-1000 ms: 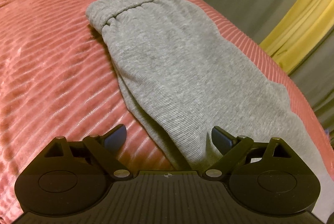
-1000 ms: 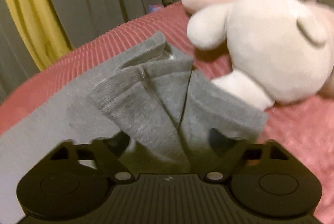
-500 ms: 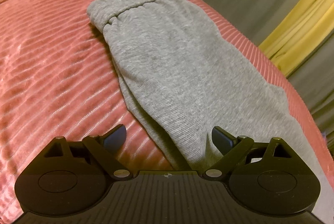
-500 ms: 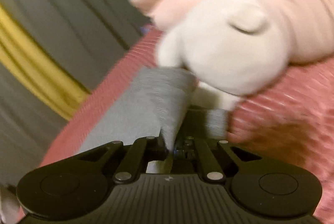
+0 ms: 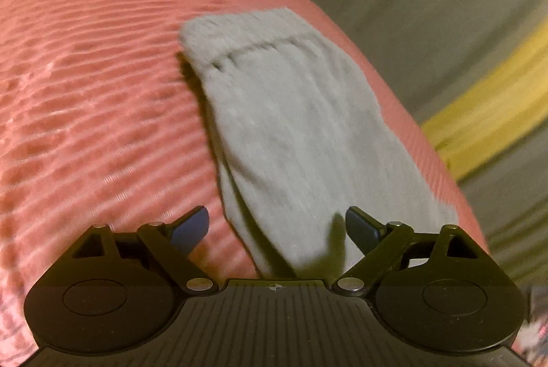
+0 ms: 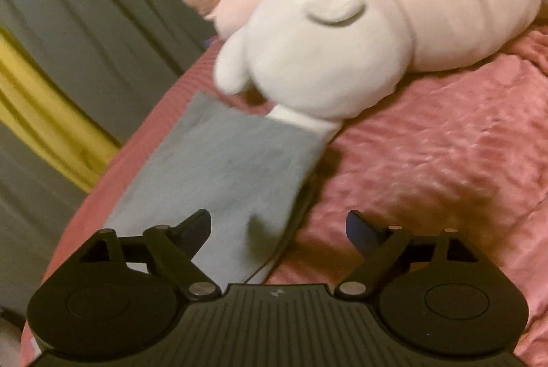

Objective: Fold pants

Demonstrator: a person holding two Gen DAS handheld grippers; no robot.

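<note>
The grey pants (image 5: 294,134) lie flat on the bed (image 5: 85,113), which is covered by a ribbed pink-red bedspread. They run lengthwise close to the bed's edge on the curtain side, folded in half along their length so one leg lies on the other. In the left wrist view the gathered elastic waistband (image 5: 239,31) is at the far end, its ribbing and puckered seam plain to see, and the fabric broadens from there toward the camera. The knit looks soft and matte, with only faint lengthwise creases; both views are somewhat blurred.

The left gripper (image 5: 275,230) has its fingers wide apart and holds nothing; the near part of the pants lies between and below them, and whether they touch the cloth cannot be told.

In the right wrist view the pants (image 6: 222,168) appear as a smooth grey strip whose far end reaches a white and pink plush toy (image 6: 325,59) lying on the bed (image 6: 445,161); the toy's white foot touches or overlaps that end. The right gripper (image 6: 277,226) also has its fingers spread apart and empty, the left one above the cloth, the right one above the bedspread.
</note>
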